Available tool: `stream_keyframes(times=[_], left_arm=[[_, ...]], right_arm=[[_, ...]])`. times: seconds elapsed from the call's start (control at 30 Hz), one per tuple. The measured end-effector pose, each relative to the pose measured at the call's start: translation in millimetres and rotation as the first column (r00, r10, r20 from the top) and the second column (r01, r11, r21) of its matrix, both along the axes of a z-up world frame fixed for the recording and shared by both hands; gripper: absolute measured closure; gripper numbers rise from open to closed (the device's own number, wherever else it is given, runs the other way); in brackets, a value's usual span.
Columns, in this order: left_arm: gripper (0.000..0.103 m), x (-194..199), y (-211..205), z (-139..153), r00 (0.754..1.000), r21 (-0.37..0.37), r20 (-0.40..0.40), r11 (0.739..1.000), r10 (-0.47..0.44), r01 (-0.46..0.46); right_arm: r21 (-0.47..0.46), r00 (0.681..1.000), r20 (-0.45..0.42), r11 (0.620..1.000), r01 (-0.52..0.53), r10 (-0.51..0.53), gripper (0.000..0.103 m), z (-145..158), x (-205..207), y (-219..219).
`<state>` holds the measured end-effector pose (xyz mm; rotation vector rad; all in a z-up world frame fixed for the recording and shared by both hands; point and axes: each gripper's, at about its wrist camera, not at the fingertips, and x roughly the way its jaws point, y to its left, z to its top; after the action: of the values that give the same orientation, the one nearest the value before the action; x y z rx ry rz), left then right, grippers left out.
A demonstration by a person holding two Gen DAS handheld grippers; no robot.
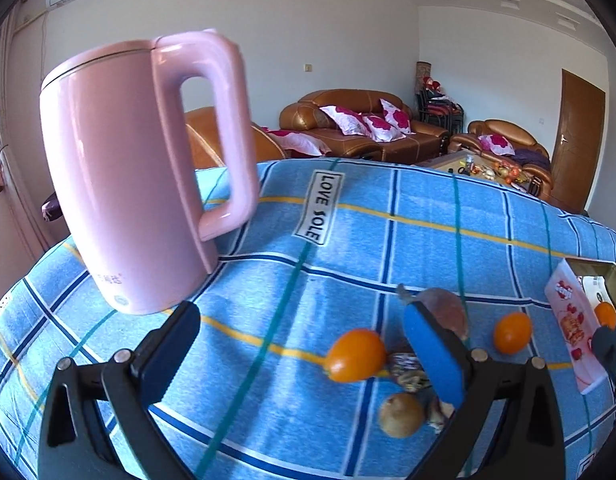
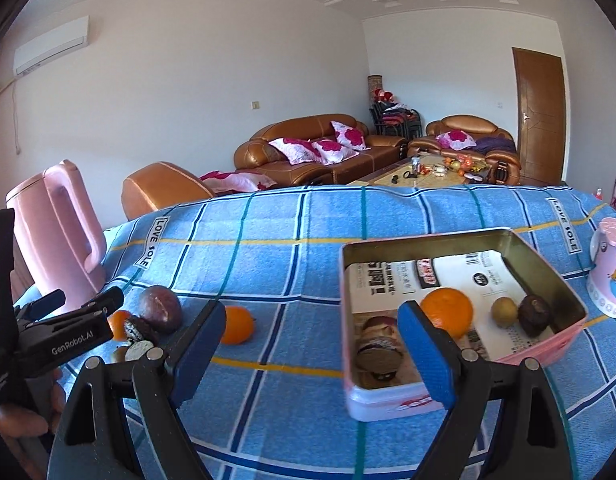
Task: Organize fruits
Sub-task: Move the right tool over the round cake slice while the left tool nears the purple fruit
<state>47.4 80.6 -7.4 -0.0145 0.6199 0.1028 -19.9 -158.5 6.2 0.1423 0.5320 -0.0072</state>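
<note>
Loose fruit lies on the blue checked cloth (image 1: 347,232): an orange fruit (image 1: 355,356), a second orange one (image 1: 512,333), a purple passion fruit (image 1: 447,312) and a small brown fruit (image 1: 401,415). My left gripper (image 1: 304,352) hangs open just above them; the nearer orange fruit shows between its fingers, untouched. My right gripper (image 2: 313,348) is open and empty at the near left corner of the pink tin (image 2: 387,400). In the tin lie an orange (image 2: 447,312), a small brown fruit (image 2: 503,311), a dark fruit (image 2: 533,314) and a wrapped snack (image 2: 377,344).
A tall pink kettle (image 1: 140,176) stands at the left of the table, close to my left gripper (image 2: 78,302). A pink printed cup (image 2: 609,272) sits right of the tin. Wrapped snacks (image 2: 140,328) lie among the loose fruit. Brown sofas stand beyond the table.
</note>
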Motion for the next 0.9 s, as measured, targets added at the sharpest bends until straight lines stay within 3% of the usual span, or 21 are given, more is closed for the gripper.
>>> stream_keyframes(times=[0.27, 0.33, 0.4, 0.5, 0.67, 0.8, 0.9], left_arm=[[0.0, 7.8, 43.9, -1.3, 0.997, 0.003, -0.006, 0.997, 0.079, -0.079], [0.0, 10.5, 50.0, -2.3, 0.997, 0.006, -0.015, 0.997, 0.082, -0.082], [0.0, 12.6, 53.3, -4.3, 0.997, 0.003, -0.028, 0.997, 0.079, -0.079], [0.0, 14.8, 55.0, -5.9, 0.997, 0.003, -0.046, 0.998, 0.063, -0.063], [0.0, 17.5, 51.1, -8.1, 0.997, 0.008, -0.071, 0.999, 0.035, -0.035], [0.0, 17.9, 43.5, -9.4, 0.997, 0.032, -0.081, 0.999, 0.004, -0.002], [0.0, 16.3, 42.6, -7.3, 0.996, 0.003, -0.082, 0.999, -0.034, 0.034]], right_arm=[[-0.027, 0.969, -0.125, 0.976, -0.217, 0.212, 0.015, -14.4, 19.0, 60.4], [-0.032, 0.952, -0.145, 0.96, -0.278, 0.271, 0.02, -17.4, 19.7, 75.2], [-0.062, 0.939, -0.163, 0.946, -0.317, 0.304, 0.034, -19.5, 19.6, 90.4], [-0.125, 0.922, -0.234, 0.931, -0.342, 0.307, 0.044, -27.3, 27.1, 108.5], [-0.111, 0.909, -0.284, 0.932, -0.346, 0.304, 0.046, -32.0, 39.1, 114.9], [-0.075, 0.885, -0.345, 0.93, -0.359, 0.313, 0.057, -40.4, 52.1, 118.9], [-0.057, 0.883, -0.339, 0.93, -0.364, 0.325, 0.067, -39.6, 53.2, 119.1]])
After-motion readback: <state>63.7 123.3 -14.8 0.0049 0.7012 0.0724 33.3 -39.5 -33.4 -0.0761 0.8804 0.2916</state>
